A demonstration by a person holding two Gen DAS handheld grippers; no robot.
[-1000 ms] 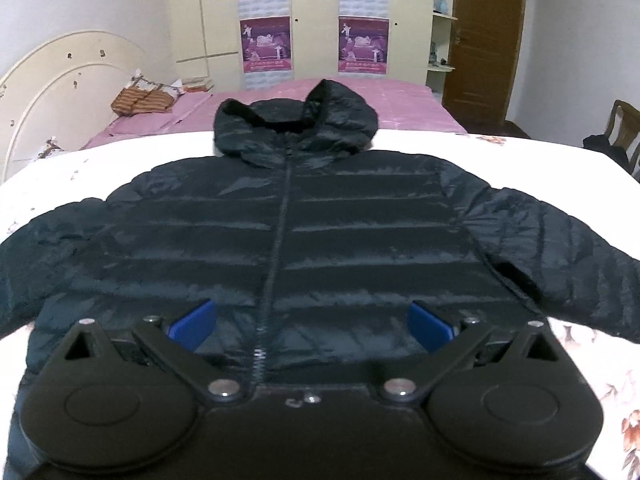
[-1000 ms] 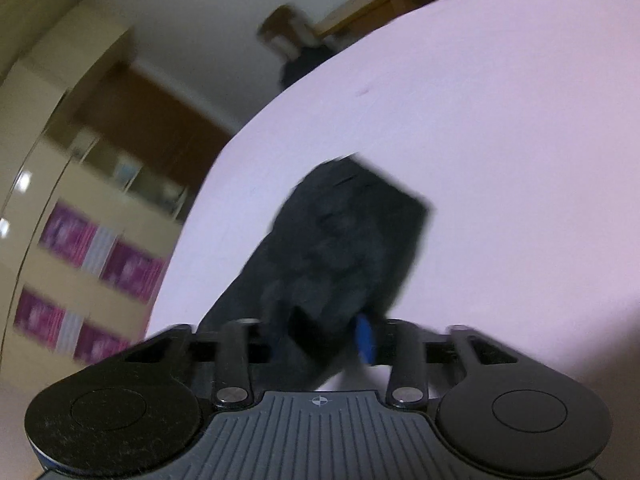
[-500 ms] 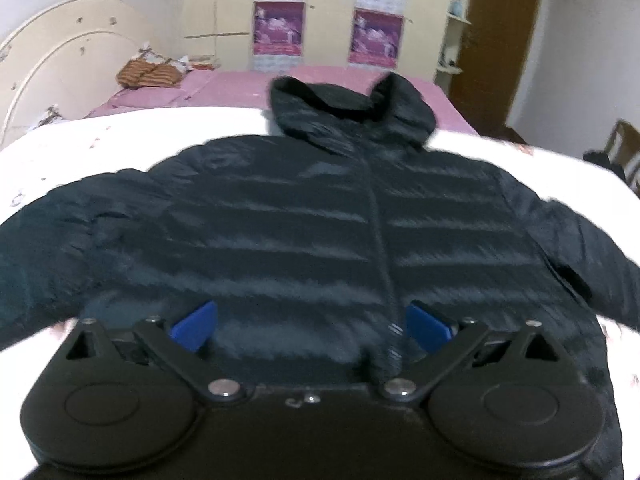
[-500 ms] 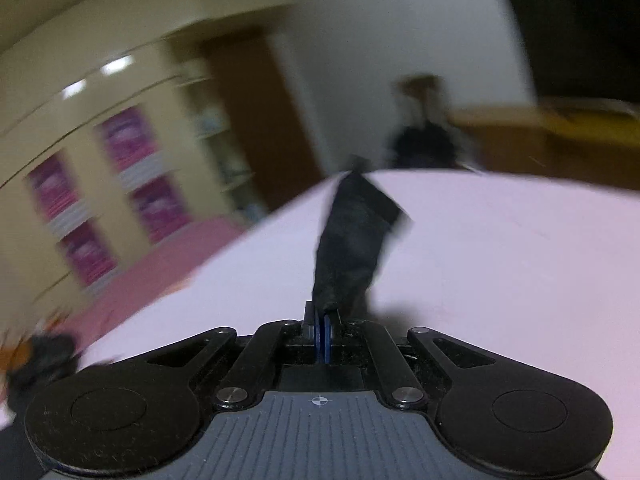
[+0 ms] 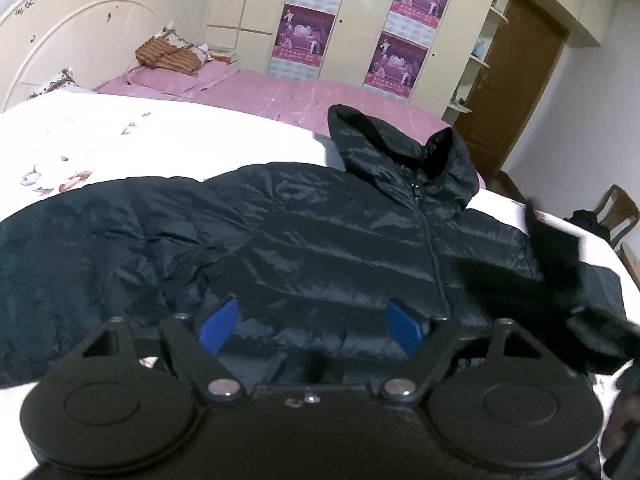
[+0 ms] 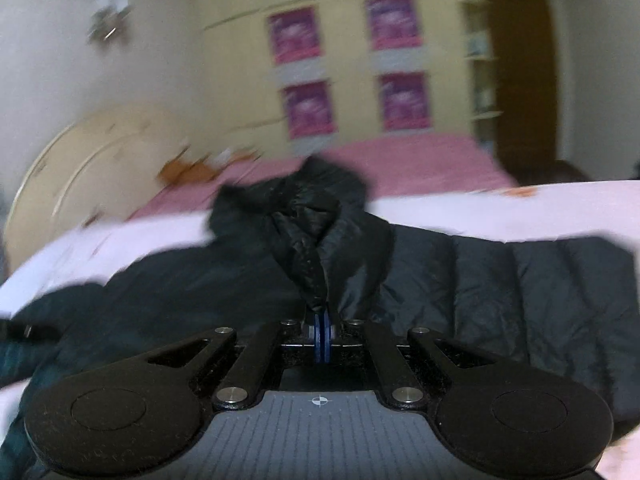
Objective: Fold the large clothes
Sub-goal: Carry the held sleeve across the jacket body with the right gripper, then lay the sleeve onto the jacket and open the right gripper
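Right wrist view: at the bottom centre of the frame the right tool (image 6: 322, 338) is seen pressed together on a pinch of black fabric, judged to be the cuff of a sleeve (image 6: 316, 248), which is drawn up over the body of the black puffer jacket (image 6: 500, 280). Much of this frame is blurred. In the left wrist view, the left tool (image 5: 310, 326) is shown spread wide at the lower centre, nothing held between its blue pads (image 5: 218, 326), poised above the jacket's hem. The jacket is laid front up and zipped on a white floral bedspread (image 5: 120, 136), its hood (image 5: 400, 160) pointing toward the upper right of the frame, one sleeve stretched out flat at the left edge. Beyond it, a pink bed (image 5: 280, 92) and a cream wardrobe (image 5: 360, 20) are seen. The fold is judged barely begun: one sleeve is being brought in, while the other sleeve and the body folds remain to be done.
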